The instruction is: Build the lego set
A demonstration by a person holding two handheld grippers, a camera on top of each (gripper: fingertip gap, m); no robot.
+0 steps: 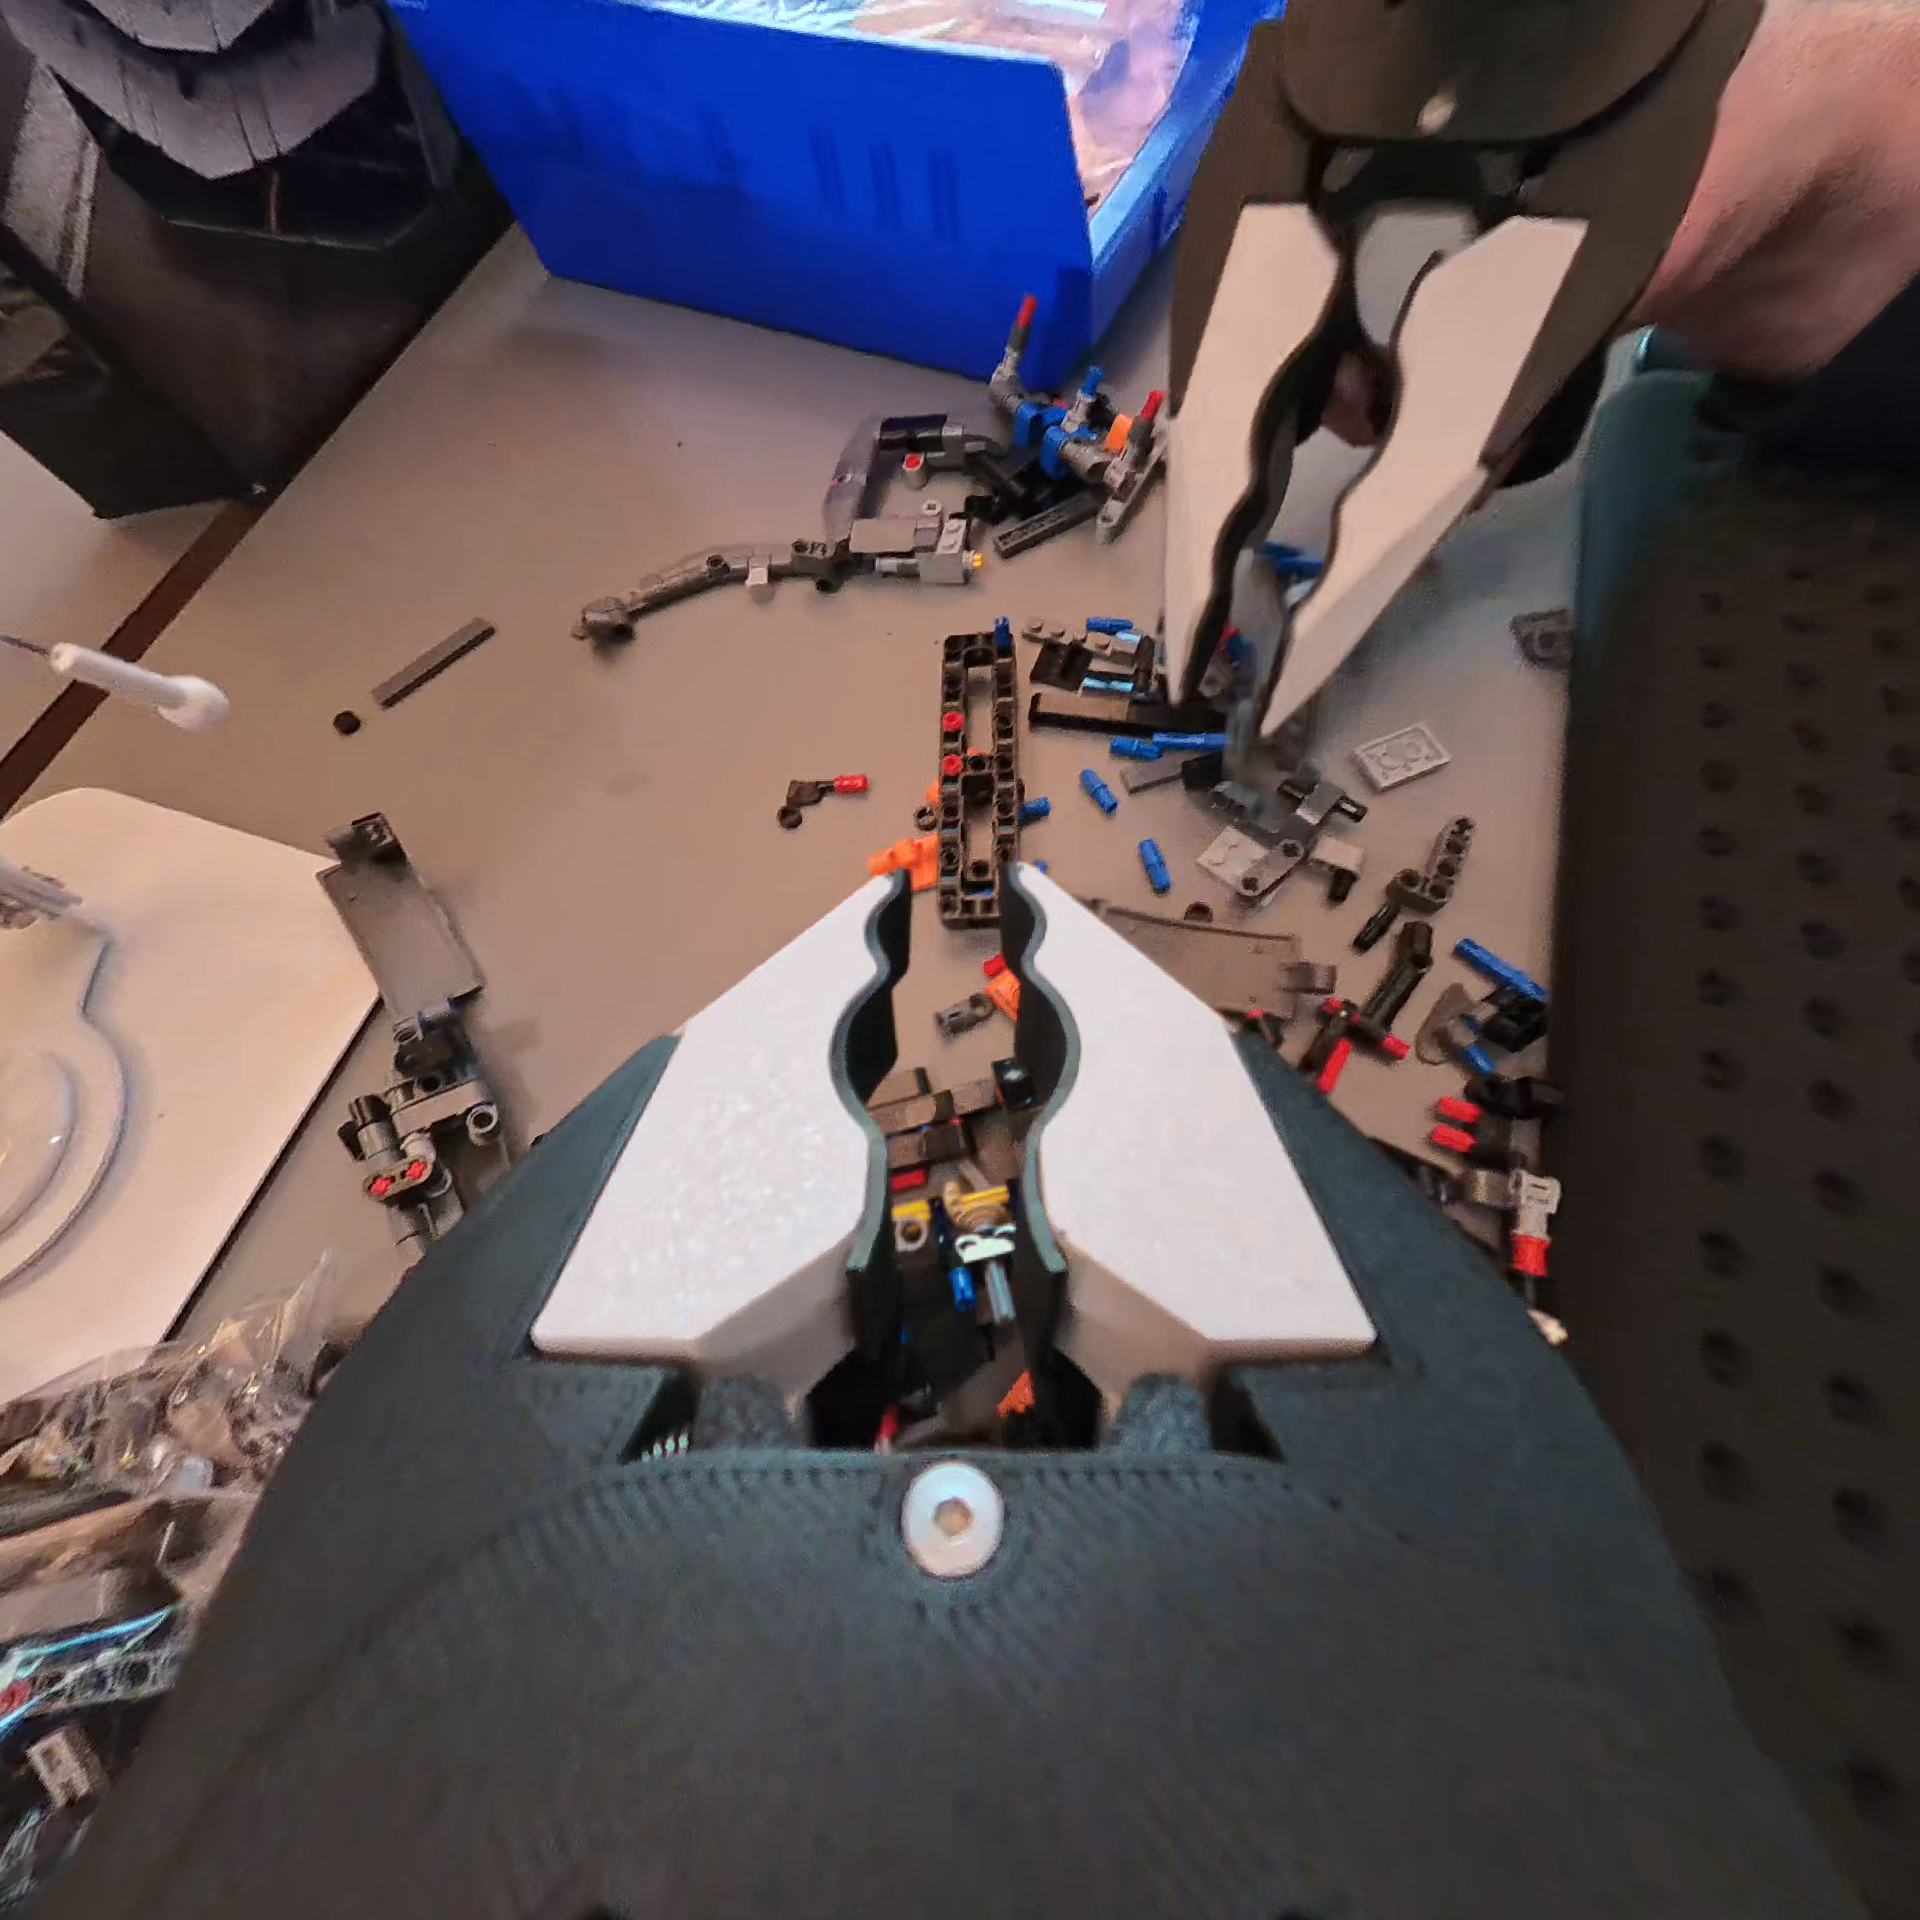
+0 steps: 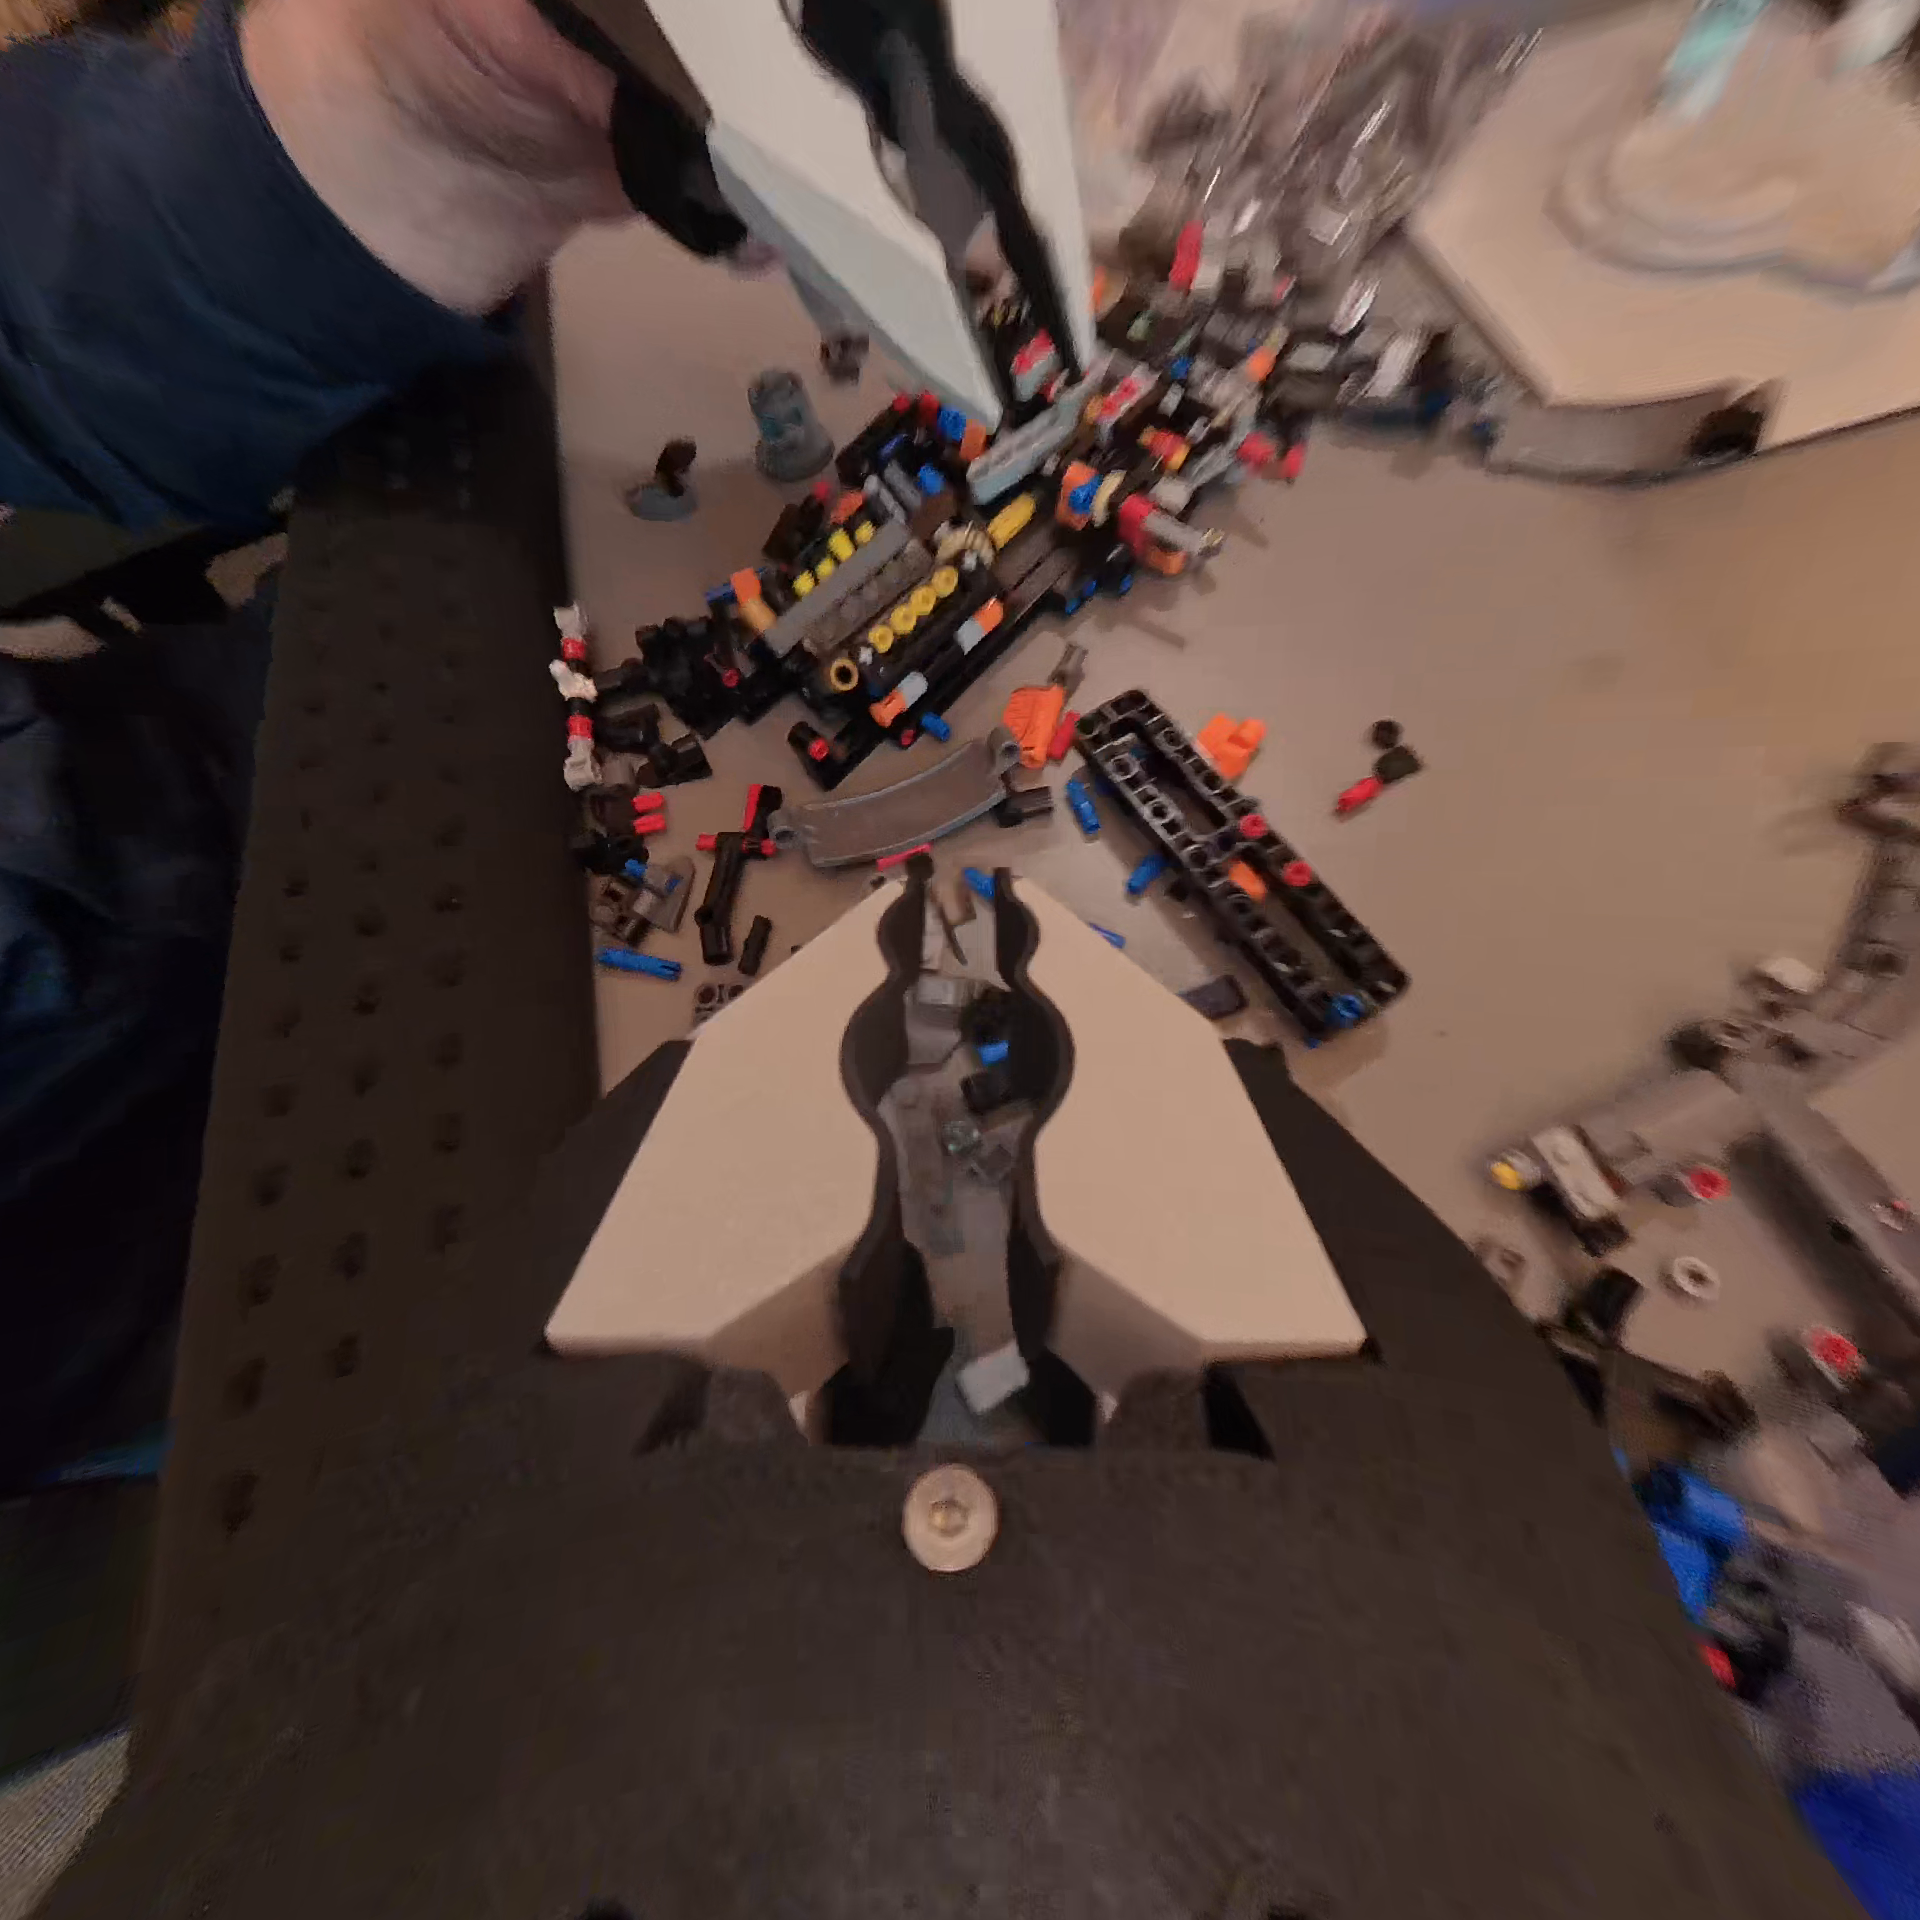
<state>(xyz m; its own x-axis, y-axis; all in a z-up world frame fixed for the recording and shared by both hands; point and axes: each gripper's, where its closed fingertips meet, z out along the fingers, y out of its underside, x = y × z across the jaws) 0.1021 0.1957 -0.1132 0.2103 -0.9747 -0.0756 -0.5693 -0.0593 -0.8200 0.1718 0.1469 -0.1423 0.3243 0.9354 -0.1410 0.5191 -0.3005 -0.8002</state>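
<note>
Nearest the left wrist camera, the left gripper (image 1: 956, 883) points down at the grey table (image 1: 582, 790) with its white fingers (image 1: 748, 1122) a narrow gap apart; through that gap shows the dense lego assembly (image 2: 935, 613) of black, yellow, blue and red parts, but whether the pads press on it I cannot tell; just past the tips lies the long black technic frame (image 1: 977, 769), studded with red pins, with an orange piece (image 1: 902, 858) beside its near end; small blue pins (image 1: 1153, 864) and black connectors are scattered to the right of it; a dark grey flat panel (image 1: 400, 920) lies to the left, next to a white board (image 1: 177, 997); farther off, the right gripper (image 1: 1242, 727) comes down from above, held by a hand (image 1: 1808, 177), its tips among the loose pieces, a slim gap between them; in its own blurred view a grey piece (image 2: 940, 1164) lies under that gap, and a grip cannot be judged; beyond sits a grey, partly built curved section (image 1: 831, 551), and at the far edge a blue bin (image 1: 790, 177); a curved grey panel (image 2: 904, 816) lies between the assembly and the right gripper's tips
</note>
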